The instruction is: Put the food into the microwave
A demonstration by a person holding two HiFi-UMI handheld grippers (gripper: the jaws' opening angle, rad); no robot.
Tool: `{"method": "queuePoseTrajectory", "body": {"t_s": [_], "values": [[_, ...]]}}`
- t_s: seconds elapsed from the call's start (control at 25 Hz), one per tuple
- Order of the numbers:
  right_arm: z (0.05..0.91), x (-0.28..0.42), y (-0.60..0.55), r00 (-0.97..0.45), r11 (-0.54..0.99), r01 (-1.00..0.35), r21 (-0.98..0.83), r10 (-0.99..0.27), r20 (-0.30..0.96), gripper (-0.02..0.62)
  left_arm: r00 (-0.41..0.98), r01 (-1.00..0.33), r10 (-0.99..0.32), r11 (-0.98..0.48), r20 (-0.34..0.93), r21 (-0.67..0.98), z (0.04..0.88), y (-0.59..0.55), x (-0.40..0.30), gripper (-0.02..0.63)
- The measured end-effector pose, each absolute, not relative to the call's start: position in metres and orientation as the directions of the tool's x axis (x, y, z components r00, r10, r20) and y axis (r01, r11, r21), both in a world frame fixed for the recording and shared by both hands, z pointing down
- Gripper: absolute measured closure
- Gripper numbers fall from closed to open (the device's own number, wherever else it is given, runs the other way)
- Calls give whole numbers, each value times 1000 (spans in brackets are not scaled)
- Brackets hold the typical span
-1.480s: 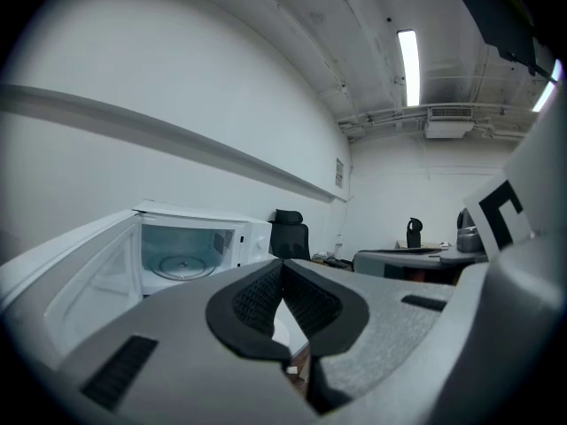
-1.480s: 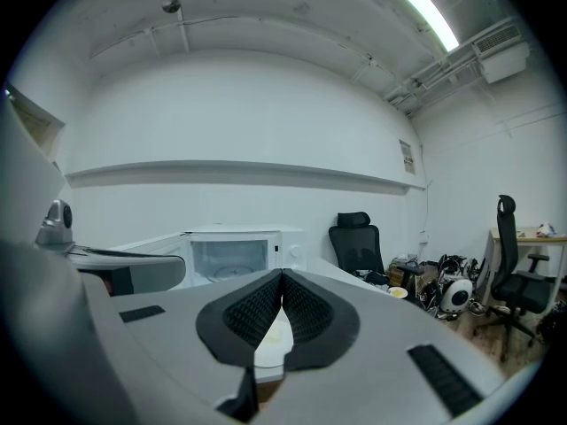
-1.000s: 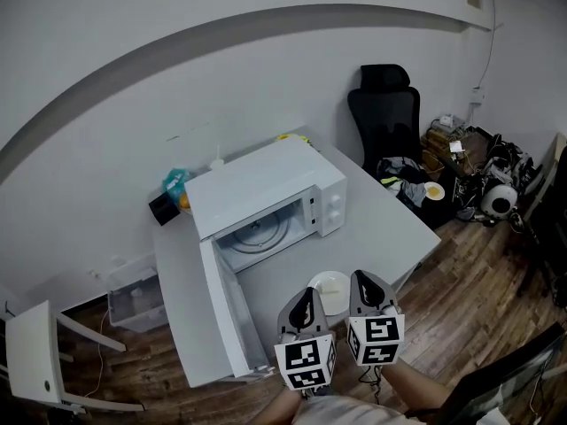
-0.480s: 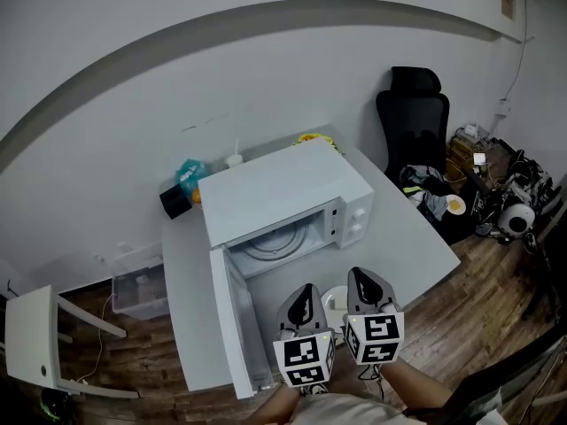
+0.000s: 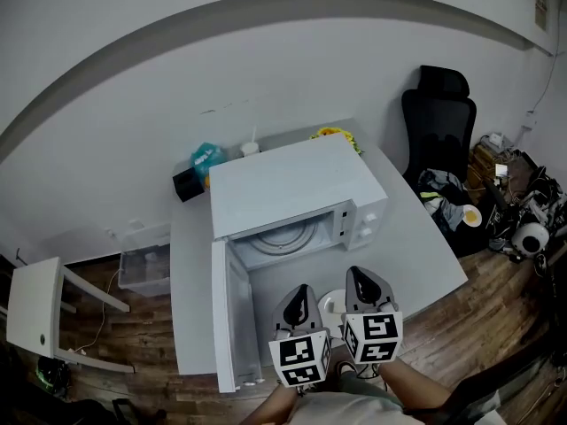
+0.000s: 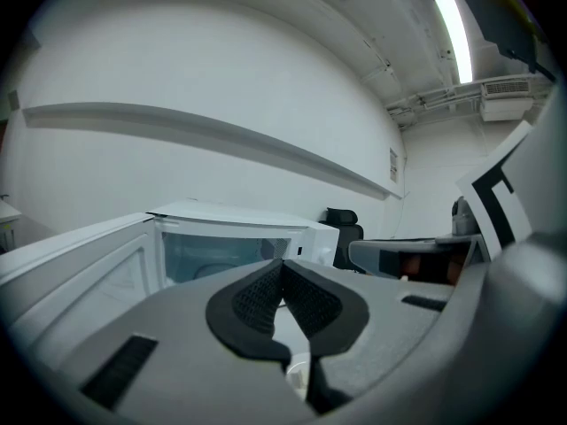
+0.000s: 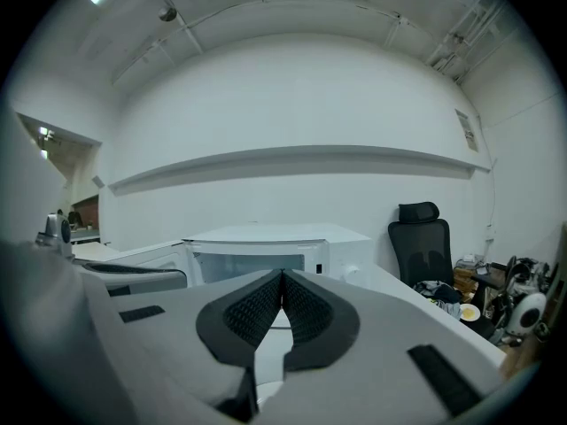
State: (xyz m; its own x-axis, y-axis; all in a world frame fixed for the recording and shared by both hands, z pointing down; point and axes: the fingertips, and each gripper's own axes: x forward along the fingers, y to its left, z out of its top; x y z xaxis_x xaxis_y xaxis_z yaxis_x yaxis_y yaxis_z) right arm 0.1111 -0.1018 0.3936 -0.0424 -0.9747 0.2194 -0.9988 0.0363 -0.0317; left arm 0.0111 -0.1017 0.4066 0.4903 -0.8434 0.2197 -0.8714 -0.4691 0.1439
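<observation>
- Left gripper (image 5: 301, 292): its jaws are pressed together with nothing between them, as the left gripper view shows (image 6: 283, 268).
- Right gripper (image 5: 356, 276): just beside the left one, with its jaws likewise closed on nothing (image 7: 283, 277).
- White plate (image 5: 331, 305): it lies on the grey table (image 5: 416, 246) below and between the two grippers' tips. Neither gripper holds it, and what it carries cannot be made out.
- Microwave door (image 5: 224, 312): it is swung fully open, just outside the left gripper and running alongside it.
- Microwave (image 5: 297, 184): it stands straight ahead of both grippers, and the round turntable (image 5: 285, 235) shows in its open cavity.
- Behind the microwave, against the wall: a teal packet (image 5: 207, 159), a black box (image 5: 186, 184) and something yellow (image 5: 333, 134).
- Far ahead and to the right of the right gripper: a black office chair (image 5: 438, 118), with a heap of clutter on the wooden floor (image 5: 505, 220) beyond it.
- Far out to the left of the left gripper: a clear plastic bin (image 5: 146, 268) under the table's edge and a white chair (image 5: 35, 317).
</observation>
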Motion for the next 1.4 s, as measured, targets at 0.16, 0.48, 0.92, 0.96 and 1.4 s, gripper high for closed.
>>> {"method": "queuePoseTrajectory", "body": {"t_s": [0.16, 0.48, 0.92, 0.96, 1.4], "values": [[394, 117, -105, -92, 88, -996, -30, -969, 229, 580, 446, -894, -867, -424, 221, 144, 406, -100, 15, 604], [419, 122, -102, -160, 150, -987, -55, -941, 299, 578, 371, -928, -892, -346, 258, 136, 420, -89, 16, 604], [467, 116, -105, -240, 201, -969, -140, -892, 382, 490, 373, -926, -861, -319, 346, 203, 464, -88, 9, 491], [474, 117, -103, -239, 198, -970, -144, -886, 398, 481, 370, -927, -857, -313, 360, 208, 471, -87, 8, 491], [555, 150, -88, -181, 106, -980, -168, -824, 537, 474, 365, -930, -790, -277, 493, 243, 551, -87, 16, 491]]}}
